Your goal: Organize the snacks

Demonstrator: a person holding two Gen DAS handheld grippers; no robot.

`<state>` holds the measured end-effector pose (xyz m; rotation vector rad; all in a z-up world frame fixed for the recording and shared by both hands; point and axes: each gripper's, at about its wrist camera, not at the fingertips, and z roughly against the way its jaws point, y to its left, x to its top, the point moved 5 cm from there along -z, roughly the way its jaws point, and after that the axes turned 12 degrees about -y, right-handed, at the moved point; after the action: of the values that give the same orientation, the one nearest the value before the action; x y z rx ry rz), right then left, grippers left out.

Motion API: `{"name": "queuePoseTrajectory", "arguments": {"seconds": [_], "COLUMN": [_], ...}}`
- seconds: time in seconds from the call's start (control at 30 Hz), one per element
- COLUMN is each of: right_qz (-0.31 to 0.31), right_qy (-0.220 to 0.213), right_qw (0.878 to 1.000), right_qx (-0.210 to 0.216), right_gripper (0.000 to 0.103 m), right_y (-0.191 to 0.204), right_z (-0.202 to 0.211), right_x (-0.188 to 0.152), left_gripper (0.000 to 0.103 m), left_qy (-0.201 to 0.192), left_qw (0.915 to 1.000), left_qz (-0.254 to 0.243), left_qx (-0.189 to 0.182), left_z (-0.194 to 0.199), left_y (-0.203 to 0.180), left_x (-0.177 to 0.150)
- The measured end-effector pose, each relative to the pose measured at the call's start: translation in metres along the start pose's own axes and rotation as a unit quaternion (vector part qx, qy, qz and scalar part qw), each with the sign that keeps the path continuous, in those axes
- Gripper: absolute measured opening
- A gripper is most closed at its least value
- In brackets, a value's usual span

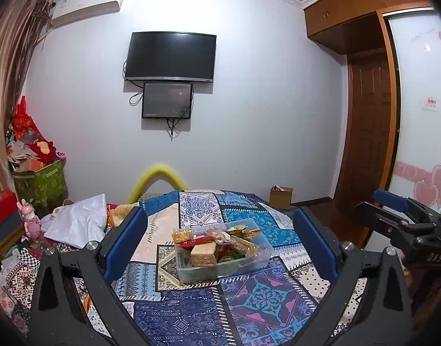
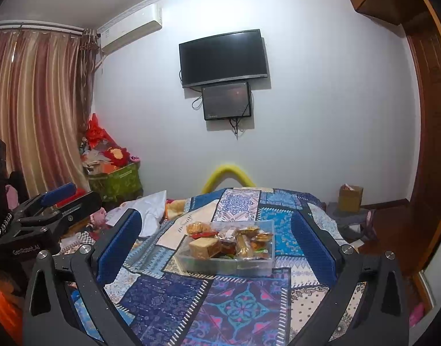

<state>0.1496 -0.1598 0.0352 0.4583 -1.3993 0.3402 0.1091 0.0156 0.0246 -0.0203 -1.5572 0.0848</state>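
A bedroom with pale walls, a dark television [image 1: 170, 56] mounted above a smaller screen, striped curtains on the left and a wooden wardrobe on the right. In front lies a bed covered by a blue patchwork quilt [image 1: 191, 311].

The left gripper [image 1: 220, 245] hovers above the quilt with its blue-padded jaws spread wide and nothing between them. The right gripper [image 2: 217, 248] hovers likewise, jaws wide apart and empty; in the left wrist view it shows at the right edge, held beside its partner.

Beyond both pairs of jaws, near the middle of the quilt, sits a clear plastic box [image 1: 250, 255]. It holds a heap of wrapped snacks [image 1: 217, 243]: pale wafer-like blocks, a red packet, gold-wrapped sweets, something green at the bottom. Neither gripper touches it.

No loose snacks show on the quilt, so the gathering appears largely done. What may remain is tidying the heap or moving the box; the pictures do not settle that.
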Motion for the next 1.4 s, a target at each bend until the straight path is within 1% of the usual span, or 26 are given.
{"name": "queuePoseTrajectory", "arguments": {"seconds": [0.27,1.13,1.4], "right_qz": [-0.001,-0.004,-0.006], "right_qy": [0.001,0.002,0.004], "right_qw": [1.000,1.000,1.000], "right_qx": [-0.002,-0.006,-0.006], "right_gripper": [0.103,0.103,0.103], "right_y": [-0.0011,-0.0013,-0.0025], "right_z": [-0.0001,0.0002,-0.0011], "right_x": [0.0001,-0.0001,-0.0015], "left_gripper": [0.102,0.102,0.102], "left_qy": [-0.001,0.005,0.014], "left_qw": [1.0000,0.9999,0.9997], "left_qz": [-0.005,0.000,0.006], "left_qx": [-0.001,-0.014,-0.017], "left_z": [-0.0003,-0.0011,-0.0041], "left_y": [-0.0027,-0.0061,-0.0059], "left_x": [0.0006,-0.0024,-0.0051]}}
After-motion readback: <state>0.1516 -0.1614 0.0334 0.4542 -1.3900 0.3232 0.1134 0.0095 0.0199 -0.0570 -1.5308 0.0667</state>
